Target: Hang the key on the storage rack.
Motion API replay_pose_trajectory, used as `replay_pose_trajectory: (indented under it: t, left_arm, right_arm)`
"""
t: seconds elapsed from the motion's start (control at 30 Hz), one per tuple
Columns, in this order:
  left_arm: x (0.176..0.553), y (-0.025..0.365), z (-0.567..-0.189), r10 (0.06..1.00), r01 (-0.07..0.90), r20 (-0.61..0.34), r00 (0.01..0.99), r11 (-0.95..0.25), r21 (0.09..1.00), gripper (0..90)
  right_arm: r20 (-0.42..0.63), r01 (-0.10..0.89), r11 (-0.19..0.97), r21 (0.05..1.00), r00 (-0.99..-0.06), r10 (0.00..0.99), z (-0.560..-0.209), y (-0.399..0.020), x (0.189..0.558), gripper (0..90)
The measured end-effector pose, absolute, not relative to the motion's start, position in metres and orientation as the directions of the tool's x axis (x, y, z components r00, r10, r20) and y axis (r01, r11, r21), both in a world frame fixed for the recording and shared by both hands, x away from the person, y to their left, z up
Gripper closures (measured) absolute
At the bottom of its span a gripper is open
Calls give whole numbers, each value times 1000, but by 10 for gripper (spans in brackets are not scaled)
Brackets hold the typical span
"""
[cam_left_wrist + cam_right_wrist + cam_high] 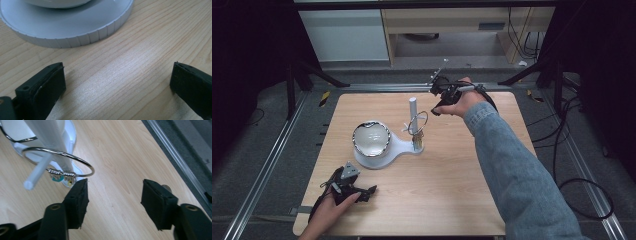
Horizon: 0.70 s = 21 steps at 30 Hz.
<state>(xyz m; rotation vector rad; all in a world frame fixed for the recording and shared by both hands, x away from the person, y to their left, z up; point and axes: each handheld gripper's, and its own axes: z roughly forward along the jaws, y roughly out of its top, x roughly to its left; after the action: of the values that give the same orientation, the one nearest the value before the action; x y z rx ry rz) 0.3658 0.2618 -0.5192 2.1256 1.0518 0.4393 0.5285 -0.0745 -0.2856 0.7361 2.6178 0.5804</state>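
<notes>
Right hand-held gripper [113, 202] gapes wide, empty, just beside wire bangle [60, 162] hanging on white stand's [384, 147] peg. Left hand-held gripper [117, 87] likewise open, empty, low over counter [437, 190]. Risk: careless closing knocks bangle off or tips stand.

tools: 2 [362, 192] [439, 90] | white stand [384, 150]: 1 | bowl [371, 138]: 1 | metal ring [418, 122]: 1

We see a lab or test bay: a small wooden table [437, 200] sits inside a metal rail frame [262, 165] on grey carpet, with black cables [572, 150] trailing, dark curtains at both sides and plain cabinets [344, 32] behind.
</notes>
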Motion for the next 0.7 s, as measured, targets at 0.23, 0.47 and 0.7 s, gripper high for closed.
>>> replay_pose_trajectory:
  t: [0.23, 0.47, 0.7]
  left_arm:
    - [366, 262, -519, 791, 550, -7, 612, -420, 722, 0]
    - [366, 262, -519, 791, 550, -7, 612, -419, 722, 0]
    - [366, 262, -519, 790, 550, -7, 612, -419, 722, 0]
  right_arm:
    - [-221, 434, 731, 527, -760, 611, -291, -86, 528, 182]
    - [-214, 438, 703, 561, -743, 634, -295, -91, 525, 84]
    - [-230, 425, 697, 578, -735, 638, -300, -95, 524, 66]
